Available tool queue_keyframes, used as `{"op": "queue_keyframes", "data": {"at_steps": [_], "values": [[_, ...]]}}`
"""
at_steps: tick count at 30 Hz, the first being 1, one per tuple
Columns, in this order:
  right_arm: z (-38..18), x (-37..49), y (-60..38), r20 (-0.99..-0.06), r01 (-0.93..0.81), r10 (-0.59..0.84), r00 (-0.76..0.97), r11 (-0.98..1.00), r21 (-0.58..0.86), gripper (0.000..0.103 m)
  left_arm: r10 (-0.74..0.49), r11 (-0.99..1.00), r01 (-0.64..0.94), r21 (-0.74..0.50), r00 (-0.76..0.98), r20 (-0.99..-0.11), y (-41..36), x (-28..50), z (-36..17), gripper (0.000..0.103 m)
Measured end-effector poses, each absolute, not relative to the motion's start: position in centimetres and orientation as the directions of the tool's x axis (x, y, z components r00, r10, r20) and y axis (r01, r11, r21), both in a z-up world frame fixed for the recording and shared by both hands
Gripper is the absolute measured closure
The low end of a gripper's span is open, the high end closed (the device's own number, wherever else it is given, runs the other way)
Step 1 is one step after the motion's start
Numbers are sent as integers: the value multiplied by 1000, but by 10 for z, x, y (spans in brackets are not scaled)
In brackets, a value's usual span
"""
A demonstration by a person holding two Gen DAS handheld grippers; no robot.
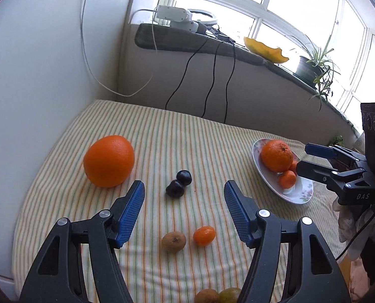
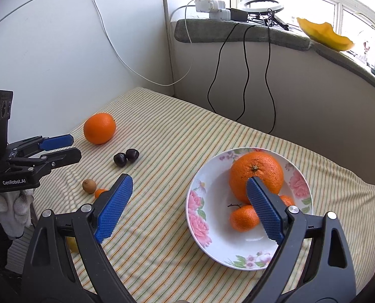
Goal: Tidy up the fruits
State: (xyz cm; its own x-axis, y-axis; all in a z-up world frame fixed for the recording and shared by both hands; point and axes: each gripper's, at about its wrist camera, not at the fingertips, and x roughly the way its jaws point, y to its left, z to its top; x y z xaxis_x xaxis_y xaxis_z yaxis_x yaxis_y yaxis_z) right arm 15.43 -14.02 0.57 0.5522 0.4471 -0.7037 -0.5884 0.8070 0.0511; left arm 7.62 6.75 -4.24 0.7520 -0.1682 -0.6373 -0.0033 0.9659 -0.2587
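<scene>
A floral white plate (image 2: 200, 202) (image 1: 298, 197) holds a big orange (image 2: 257, 174) (image 1: 276, 155) and small tangerines (image 2: 243, 217) (image 1: 287, 179). On the striped cloth lie a large orange (image 1: 109, 161) (image 2: 99, 128), two dark plums (image 1: 178, 183) (image 2: 125, 157), a brown fruit (image 1: 174, 242) (image 2: 89, 185) and a kumquat (image 1: 204, 235) (image 2: 100, 192). My left gripper (image 1: 185, 189) (image 2: 76, 146) is open and empty, above the plums and small fruits. My right gripper (image 2: 190, 184) (image 1: 302, 156) is open and empty, over the plate's left edge.
Two more fruits (image 1: 217, 296) lie at the cloth's near edge; a yellow fruit (image 2: 72, 245) shows behind my right gripper's left finger. Walls bound the cloth at left and back. Black cables (image 2: 245, 70) hang from the sill, which bears a peel (image 1: 264, 48) and a potted plant (image 1: 313, 68).
</scene>
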Motion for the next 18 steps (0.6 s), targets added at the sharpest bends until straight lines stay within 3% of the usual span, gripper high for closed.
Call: {"op": "queue_keyframes", "data": {"at_steps": [18], "values": [[-2,191,-49,-721,-680,580,379,703,207,10,-97,942,-147,-301,740,-666,142,86,-73,38]]}}
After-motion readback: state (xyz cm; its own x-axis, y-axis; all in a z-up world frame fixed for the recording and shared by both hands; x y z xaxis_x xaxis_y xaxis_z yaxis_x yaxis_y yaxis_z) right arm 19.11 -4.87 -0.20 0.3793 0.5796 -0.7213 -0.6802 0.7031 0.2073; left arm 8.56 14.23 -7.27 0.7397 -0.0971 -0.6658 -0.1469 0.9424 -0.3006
